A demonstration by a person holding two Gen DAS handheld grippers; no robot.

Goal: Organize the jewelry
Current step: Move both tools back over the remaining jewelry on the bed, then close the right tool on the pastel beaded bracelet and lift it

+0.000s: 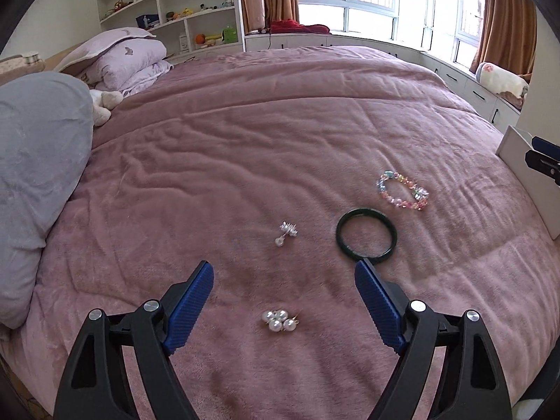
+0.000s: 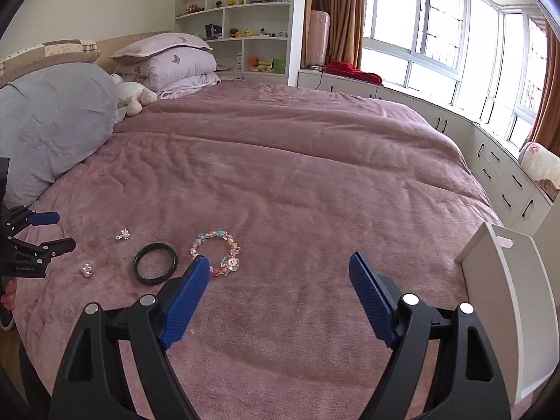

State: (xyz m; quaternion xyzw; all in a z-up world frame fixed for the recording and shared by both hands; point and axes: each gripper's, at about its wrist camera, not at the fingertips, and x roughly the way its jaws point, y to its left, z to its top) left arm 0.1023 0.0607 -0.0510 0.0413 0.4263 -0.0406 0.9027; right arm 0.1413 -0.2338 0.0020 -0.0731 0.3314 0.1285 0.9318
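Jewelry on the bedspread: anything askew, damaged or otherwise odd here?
Nothing looks damaged. Four pieces lie loose and apart on the pink bedspread: pearl cluster, silver charm, dark bangle, beaded bracelet. None is in the white box.

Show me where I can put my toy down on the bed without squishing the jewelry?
The pink blanket is bare between the beaded bracelet and the white box, and beyond the jewelry toward the pillows. It is crowded around the dark bangle, silver charm and pearl cluster.
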